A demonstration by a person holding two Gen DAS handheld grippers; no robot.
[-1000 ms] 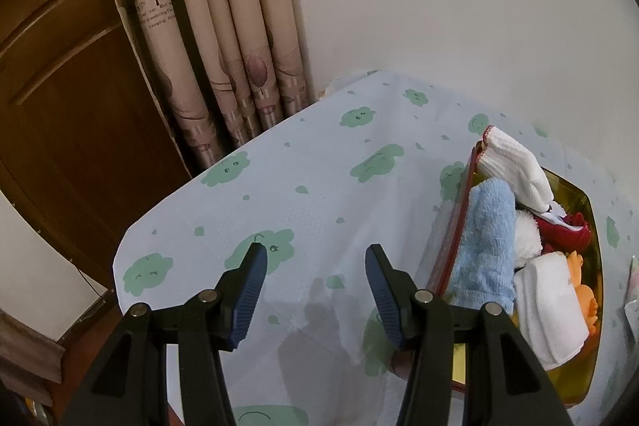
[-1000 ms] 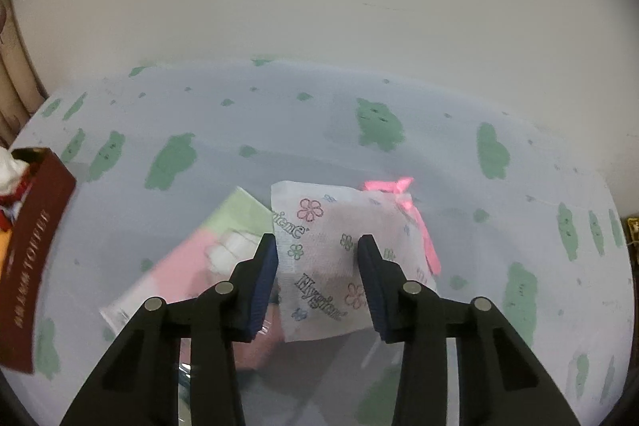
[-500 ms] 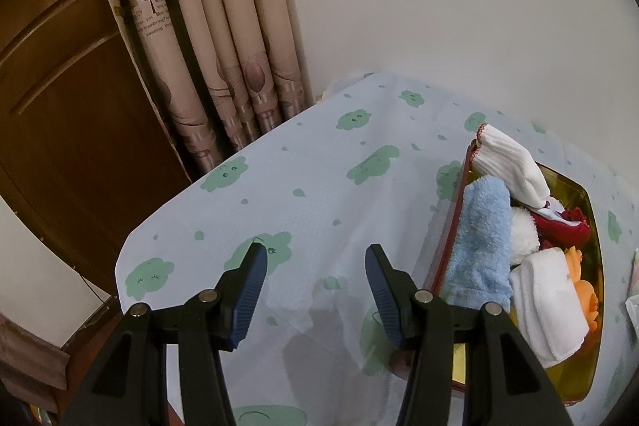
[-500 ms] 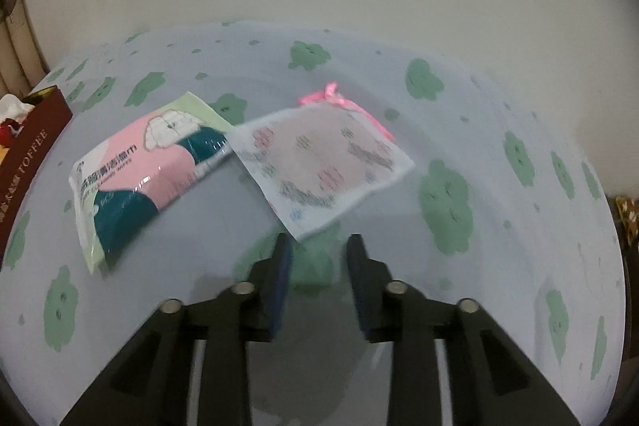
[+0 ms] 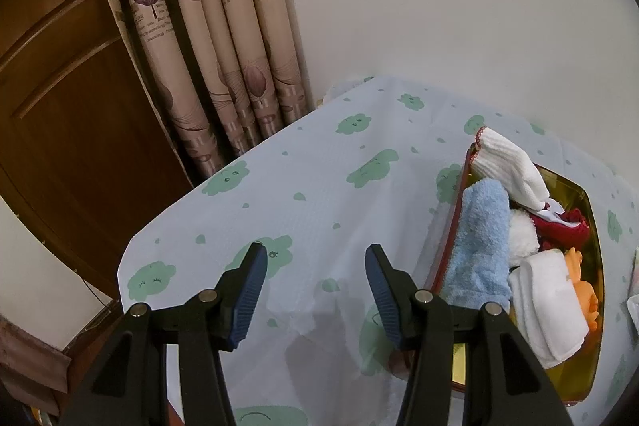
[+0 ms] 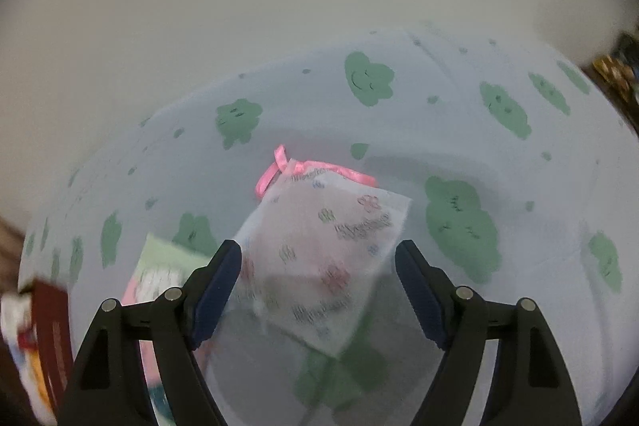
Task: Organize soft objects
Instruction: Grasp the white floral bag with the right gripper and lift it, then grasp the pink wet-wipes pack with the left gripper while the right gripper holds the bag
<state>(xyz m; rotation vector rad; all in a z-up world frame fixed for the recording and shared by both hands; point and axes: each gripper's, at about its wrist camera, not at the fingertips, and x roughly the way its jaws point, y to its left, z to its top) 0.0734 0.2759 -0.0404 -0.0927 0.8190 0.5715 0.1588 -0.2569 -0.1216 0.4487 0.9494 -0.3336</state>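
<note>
Right hand-held gripper [image 6: 318, 300] spread wider than before, apparently nearer floral pouch [image 6: 325, 258], left hand-held gripper [image 5: 314, 292] unchanged, released

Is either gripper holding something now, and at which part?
Nothing is held. The left gripper is open over bare tablecloth; the right gripper is open around the floral pouch, not closed on it.
</note>
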